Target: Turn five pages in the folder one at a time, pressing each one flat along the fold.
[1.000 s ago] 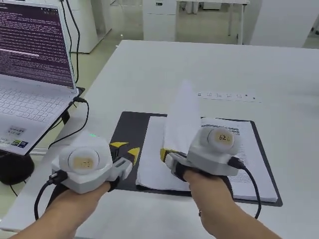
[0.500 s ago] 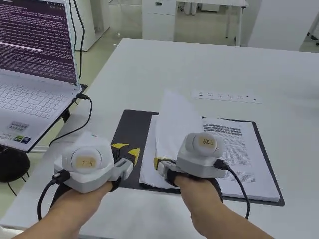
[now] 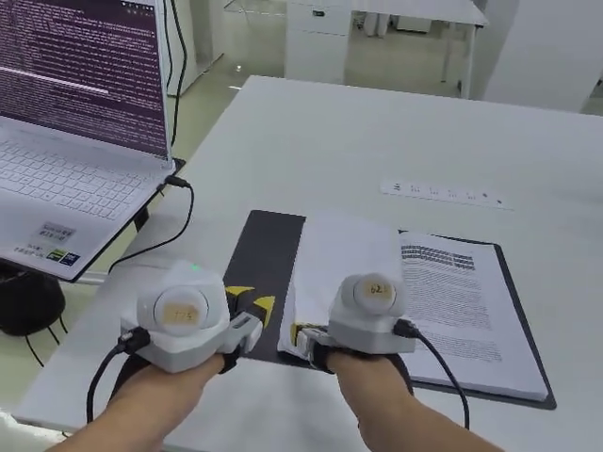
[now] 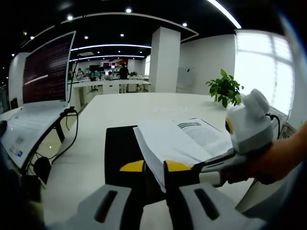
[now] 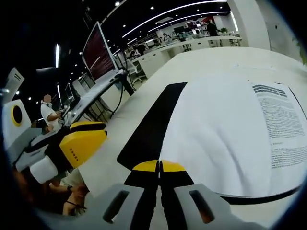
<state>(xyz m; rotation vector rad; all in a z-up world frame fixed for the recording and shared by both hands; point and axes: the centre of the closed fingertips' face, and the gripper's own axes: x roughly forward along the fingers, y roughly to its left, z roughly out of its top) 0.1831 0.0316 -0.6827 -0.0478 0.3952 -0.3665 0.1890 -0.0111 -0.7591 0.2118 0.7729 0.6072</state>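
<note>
The black folder (image 3: 266, 252) lies open near the front edge of the white surface (image 3: 377, 141), with a laptop (image 3: 75, 179) at the left edge. The right tongs (image 3: 300, 333) are pinched together on the near edge of a white page (image 3: 344, 259) resting across the folder's left half. The left tongs (image 3: 250, 299) are just beside them, jaws apart, over the black cover

Folder (image 3: 259, 254), lower centre of the head view: black cover. Turned page (image 3: 344, 259): plain white. Printed page (image 3: 466, 301), to its right: white with black text and a heavier black heading block. Left gripper (image 3: 249, 301) and right gripper (image 3: 301, 332): pale grey-white housings, black jaws with yellow tips. Table (image 3: 330, 132): white. Laptop (image 3: 71, 184), upper left: white keyboard, dark purple screen with pale text lines.
</note>
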